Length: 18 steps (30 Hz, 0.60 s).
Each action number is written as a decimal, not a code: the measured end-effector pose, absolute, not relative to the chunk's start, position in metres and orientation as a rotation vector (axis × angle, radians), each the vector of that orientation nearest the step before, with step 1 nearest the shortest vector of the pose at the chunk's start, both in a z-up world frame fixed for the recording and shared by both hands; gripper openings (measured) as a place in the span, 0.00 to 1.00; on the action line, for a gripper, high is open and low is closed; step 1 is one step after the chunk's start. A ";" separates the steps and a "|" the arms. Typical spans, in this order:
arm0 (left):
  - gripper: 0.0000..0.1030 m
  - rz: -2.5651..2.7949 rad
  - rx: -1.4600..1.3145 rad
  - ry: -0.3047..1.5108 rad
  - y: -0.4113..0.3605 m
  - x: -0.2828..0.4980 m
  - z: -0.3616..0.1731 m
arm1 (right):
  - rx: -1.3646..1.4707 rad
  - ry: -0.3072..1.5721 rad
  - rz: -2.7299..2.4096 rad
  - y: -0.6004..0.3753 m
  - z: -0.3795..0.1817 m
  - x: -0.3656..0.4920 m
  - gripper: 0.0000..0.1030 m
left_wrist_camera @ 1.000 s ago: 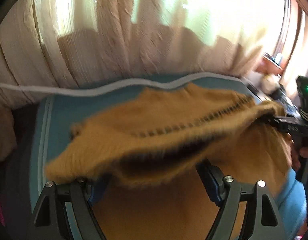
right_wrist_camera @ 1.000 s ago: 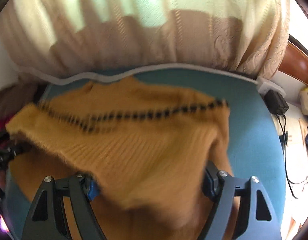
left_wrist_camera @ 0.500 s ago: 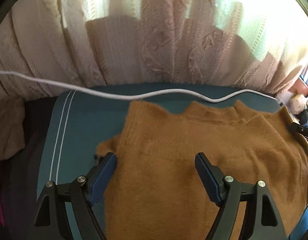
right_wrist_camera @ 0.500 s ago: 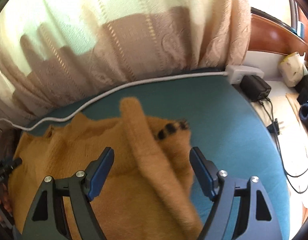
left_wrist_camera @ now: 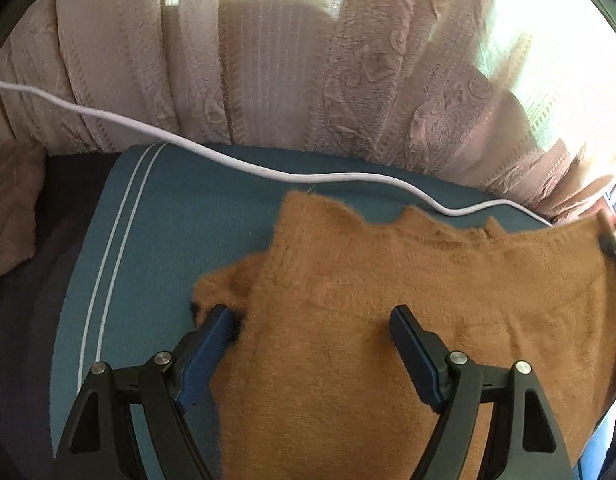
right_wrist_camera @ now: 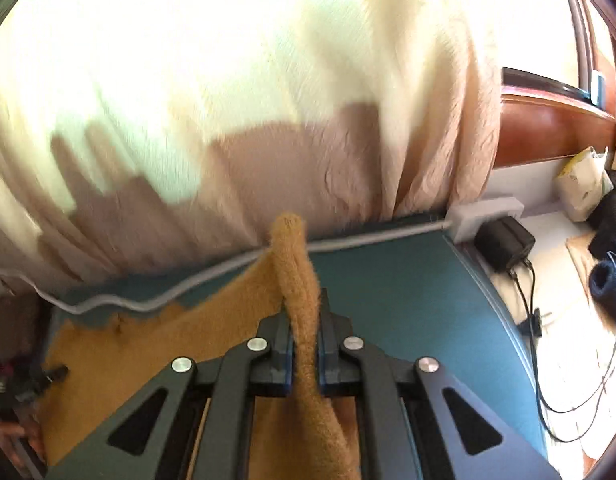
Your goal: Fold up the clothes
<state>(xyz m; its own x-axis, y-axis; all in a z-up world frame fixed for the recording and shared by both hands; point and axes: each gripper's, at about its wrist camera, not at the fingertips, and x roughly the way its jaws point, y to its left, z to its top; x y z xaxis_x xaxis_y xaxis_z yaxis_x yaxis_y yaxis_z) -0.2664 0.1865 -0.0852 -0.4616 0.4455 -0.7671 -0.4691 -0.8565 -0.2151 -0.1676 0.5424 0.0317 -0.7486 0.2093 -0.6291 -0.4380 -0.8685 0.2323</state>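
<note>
Right gripper just snapping closed, now pinching a raised strip of sweater on the teal surface, left gripper spread wide and hovering over flat knit, probably setting up the next fold.

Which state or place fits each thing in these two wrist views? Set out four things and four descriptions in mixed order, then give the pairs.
Things
1. left hand-held gripper
2. right hand-held gripper
3. white cable
4. black adapter

Descriptions
A. clamped on a raised fold of the tan sweater
B. beside the teal cloth's right edge, at a white power strip
C. jaws wide apart over the sweater
D. runs along the foot of the curtain

Pairs: 1-C, 2-A, 3-D, 4-B
</note>
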 end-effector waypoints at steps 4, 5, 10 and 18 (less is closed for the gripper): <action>0.80 2.291 -1.197 0.025 0.187 -0.268 -0.081 | -1.007 0.530 2.535 0.549 -0.002 -0.182 0.08; 0.80 2.286 -1.190 0.044 0.187 -0.269 -0.078 | -1.039 0.537 2.522 0.550 -0.011 -0.184 0.08; 0.82 2.318 -1.135 0.165 0.195 -0.279 -0.065 | -1.061 0.562 2.525 0.551 -0.023 -0.179 0.08; 0.28 2.194 -1.227 0.162 0.211 -0.311 -0.083 | -1.064 0.542 2.542 0.549 -0.024 -0.178 0.08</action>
<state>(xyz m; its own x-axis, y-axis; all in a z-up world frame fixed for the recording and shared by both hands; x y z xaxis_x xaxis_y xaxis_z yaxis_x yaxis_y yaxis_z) -0.3105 0.2111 -0.0828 -0.3826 0.4511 -0.8063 -0.5643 -0.8051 -0.1826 -0.1783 0.5487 -0.0238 -0.6659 0.1535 -0.7301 -0.4382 -0.8725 0.2162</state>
